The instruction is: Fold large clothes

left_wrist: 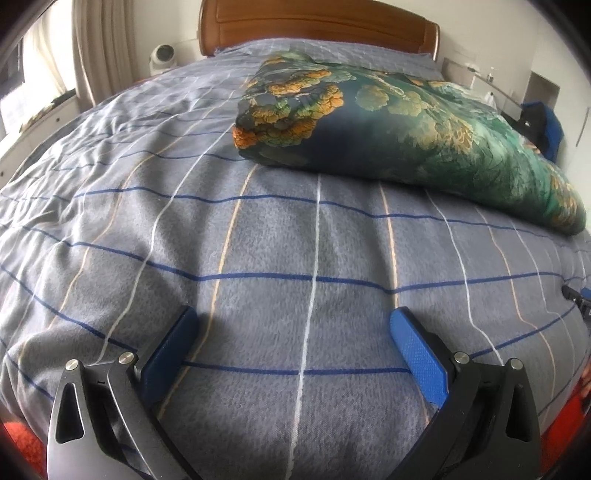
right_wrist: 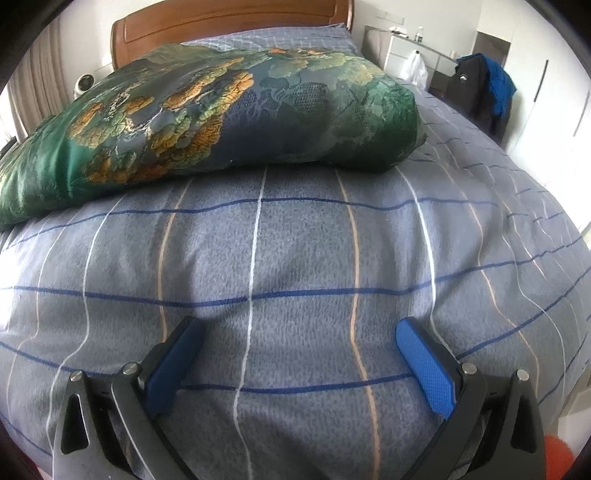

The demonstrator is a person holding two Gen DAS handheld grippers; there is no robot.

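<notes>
Left wrist view is filled almost edge to edge by the bed (left_wrist: 110,155), covered in a grey sheet (left_wrist: 277,240) crossed by dark blue, white and tan lines. The sheet lies smooth in the centre and lower half of the frame and wrinkles toward the upper left. A wooden headboard (left_wrist: 317,26) closes the top edge, with a curtain (left_wrist: 99,44) at the upper left.

Next in size is the folded green and navy floral garment (left_wrist: 406,122), a thick bundle lying on the sheet in the upper right of the frame. Its near edge runs diagonally down to the right border, and its left corner ends around mid-frame, so the whole left side and the lower band of sheet stay open.

In the right wrist view the same garment (right_wrist: 207,110) sits across the upper left, its near edge ending above a wide bare stretch of sheet (right_wrist: 295,266). The bed's right edge curves down the right side of the frame, beyond it a dark bag with blue cloth (right_wrist: 484,92) against white cabinets.

At the bottom centre, the left gripper (left_wrist: 293,325) hovers low over the sheet, its blue fingers (left_wrist: 417,354) spread wide and holding nothing. The right gripper (right_wrist: 299,336) is likewise spread wide and empty, fingers (right_wrist: 424,362) well short of the garment.
</notes>
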